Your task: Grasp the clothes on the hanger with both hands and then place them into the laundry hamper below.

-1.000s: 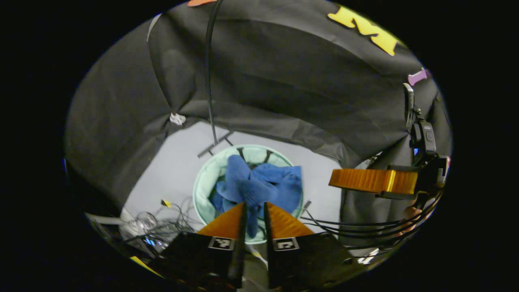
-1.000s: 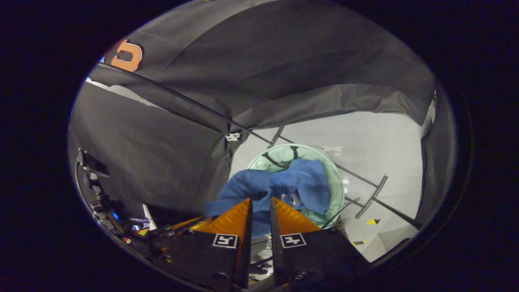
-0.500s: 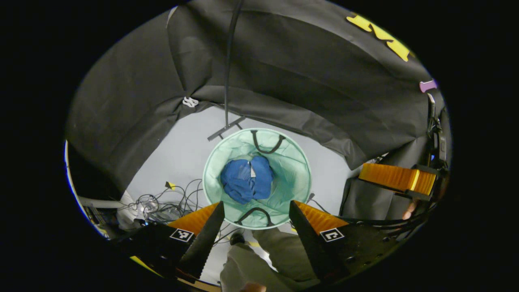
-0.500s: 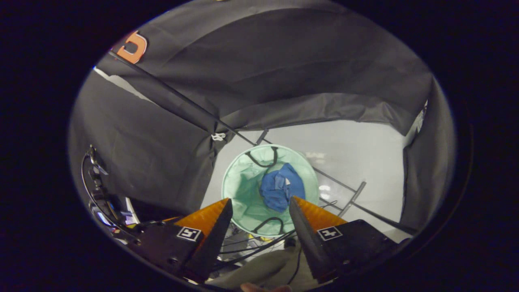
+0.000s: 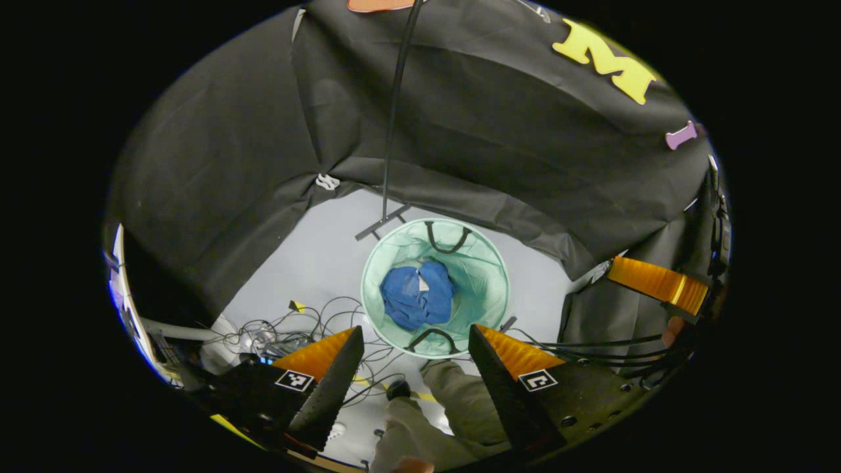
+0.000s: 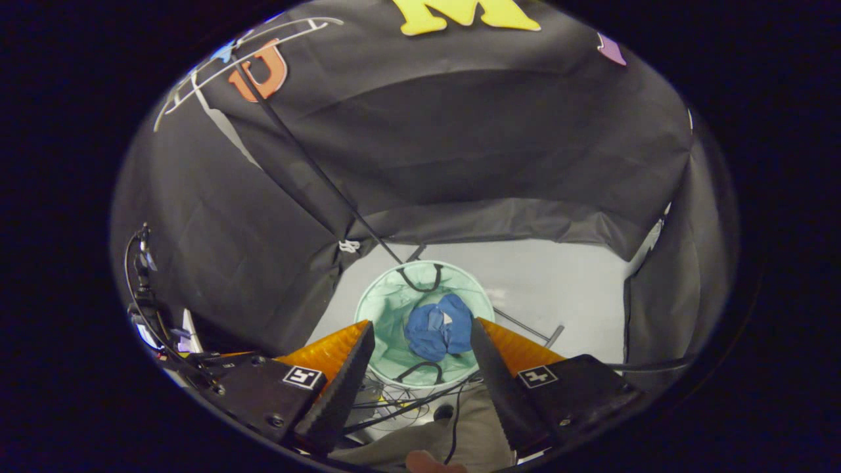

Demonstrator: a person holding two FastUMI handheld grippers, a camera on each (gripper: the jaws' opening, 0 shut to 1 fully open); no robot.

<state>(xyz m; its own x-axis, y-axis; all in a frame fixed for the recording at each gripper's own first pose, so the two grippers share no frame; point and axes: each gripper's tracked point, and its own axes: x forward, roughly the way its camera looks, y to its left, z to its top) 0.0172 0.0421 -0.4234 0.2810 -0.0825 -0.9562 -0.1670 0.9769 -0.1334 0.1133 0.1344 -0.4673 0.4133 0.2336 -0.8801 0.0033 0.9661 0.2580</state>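
Left gripper view, looking straight down: left gripper (image 5: 415, 335) high above the laundry hamper (image 5: 487, 263), jaws spread wide and empty, blue clothes (image 5: 417, 293) bunched inside directly below; right gripper (image 6: 422, 330) likewise wide apart, empty, overhead.

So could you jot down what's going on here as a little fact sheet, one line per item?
Clothes: blue garment, crumpled inside the hamper
Hamper: pale green round laundry hamper, standing on the grey floor, black handles at the rim
Left claw: open, holding nothing, above the hamper
Right claw: open, holding nothing, above the hamper
Rack: thin black pole rising beside the hamper
Clutter: tangled cables on the floor
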